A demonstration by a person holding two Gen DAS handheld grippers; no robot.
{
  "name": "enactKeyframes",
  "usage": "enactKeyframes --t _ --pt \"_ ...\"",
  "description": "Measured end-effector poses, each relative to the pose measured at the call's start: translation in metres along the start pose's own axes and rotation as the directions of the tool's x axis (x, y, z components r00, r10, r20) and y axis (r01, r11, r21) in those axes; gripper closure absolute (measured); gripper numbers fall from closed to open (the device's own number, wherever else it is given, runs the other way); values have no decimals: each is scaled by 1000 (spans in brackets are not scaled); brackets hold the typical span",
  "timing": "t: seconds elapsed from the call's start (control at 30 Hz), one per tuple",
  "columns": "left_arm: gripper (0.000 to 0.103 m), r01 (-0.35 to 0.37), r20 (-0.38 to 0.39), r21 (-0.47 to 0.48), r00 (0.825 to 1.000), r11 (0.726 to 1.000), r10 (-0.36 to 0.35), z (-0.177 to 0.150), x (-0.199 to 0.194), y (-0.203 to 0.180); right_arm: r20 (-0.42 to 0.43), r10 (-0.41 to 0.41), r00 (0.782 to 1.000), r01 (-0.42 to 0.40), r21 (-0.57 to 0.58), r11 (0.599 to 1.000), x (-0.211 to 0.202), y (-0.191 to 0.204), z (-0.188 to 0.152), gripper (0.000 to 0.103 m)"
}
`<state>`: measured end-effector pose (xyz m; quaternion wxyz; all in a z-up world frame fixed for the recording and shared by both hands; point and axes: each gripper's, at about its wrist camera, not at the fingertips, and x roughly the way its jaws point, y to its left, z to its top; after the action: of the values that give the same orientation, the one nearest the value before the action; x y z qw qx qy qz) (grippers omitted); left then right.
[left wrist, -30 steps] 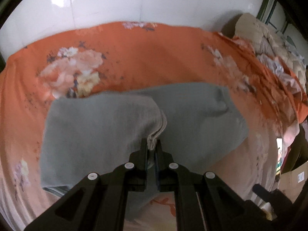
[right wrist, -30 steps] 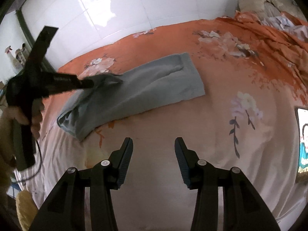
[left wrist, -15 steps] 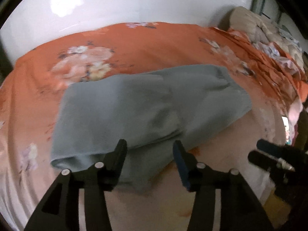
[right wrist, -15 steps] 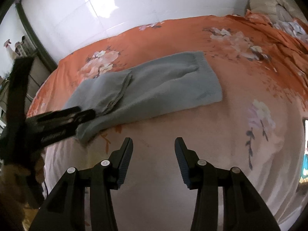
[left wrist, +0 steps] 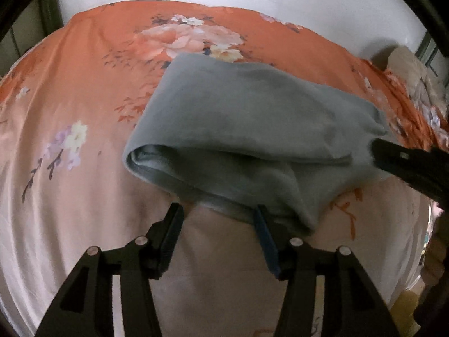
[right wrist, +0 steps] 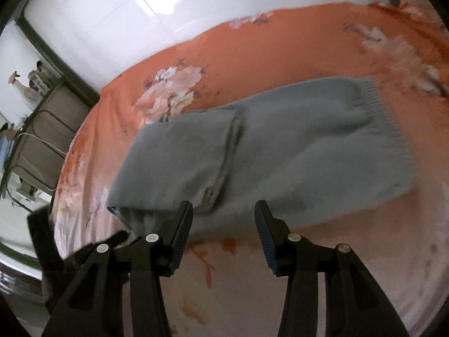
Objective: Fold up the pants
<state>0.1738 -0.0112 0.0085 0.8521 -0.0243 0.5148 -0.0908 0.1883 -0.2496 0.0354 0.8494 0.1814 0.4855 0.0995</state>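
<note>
Since 1 s ago the left gripper [left wrist: 217,214] has let go of the cuff end it carried over and now sits with jaws apart at the pants' [left wrist: 252,129] near edge. The right gripper [right wrist: 223,219] has come in close, jaws also apart, empty. The pants lie on the bed [left wrist: 84,90], 1 fold made (cuffs laid over the middle). Their long axis runs across both grippers; the left is nearer the folded end, the right nearer the waistband [right wrist: 384,129].
</note>
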Motion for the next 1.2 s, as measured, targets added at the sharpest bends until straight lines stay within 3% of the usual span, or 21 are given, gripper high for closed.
enactKeyframes --t 0.17,0.4,0.43,0.53,0.73,1.0,1.2 --pt "44 -5 9 13 1000 1000 4 -3 0 -1 -63 19 998 -18 20 1000 34 5 10 56" --pt "44 -2 7 -1 1000 1000 2 -4 -2 -2 -56 53 997 -47 97 994 54 8 18 57" --pt "44 -2 6 -4 1000 1000 2 -5 -3 -2 -49 71 996 -66 103 992 55 9 19 70" --pt "43 0 7 -13 1000 1000 0 -7 -6 0 -49 92 995 -88 80 993 56 17 21 93" --pt "44 -2 6 -39 1000 999 3 -9 -13 4 -23 91 996 -90 21 996 38 29 32 97" --pt "43 4 29 -95 1000 995 -1 -8 -27 23 34 139 990 -138 -28 990 -22 34 53 98" --pt "43 11 49 -139 999 990 -5 -4 -38 35 60 85 995 -79 -104 991 -60 25 68 98"
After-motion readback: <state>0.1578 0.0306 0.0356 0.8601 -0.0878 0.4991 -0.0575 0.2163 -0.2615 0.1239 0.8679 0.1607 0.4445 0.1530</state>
